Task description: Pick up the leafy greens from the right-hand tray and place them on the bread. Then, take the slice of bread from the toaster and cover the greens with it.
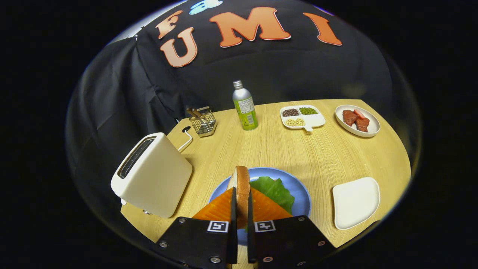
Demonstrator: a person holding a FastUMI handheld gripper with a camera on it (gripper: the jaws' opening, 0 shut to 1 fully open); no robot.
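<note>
Wooden tabletop (pixel 298 149) is backed by black cloth in the gripper view. Between the fingers of the gripper (pixel 242 209) a slice of bread (pixel 242 186) is clamped upright on edge, both fingers pressing its faces. Just beyond and below the fingers, a blue plate (pixel 298 190) carries an orange-toned bread slice (pixel 220 209) with the leafy greens (pixel 274 190) laid on it. The greens step is judged complete, and the bread is out of the toaster (pixel 153 175), left of the fingers. Covering the greens remains to be done. The white tray (pixel 354 201), right of the fingers, holds no greens. Far ahead, a green bottle (pixel 244 108) bears a label too small to be read.
</note>
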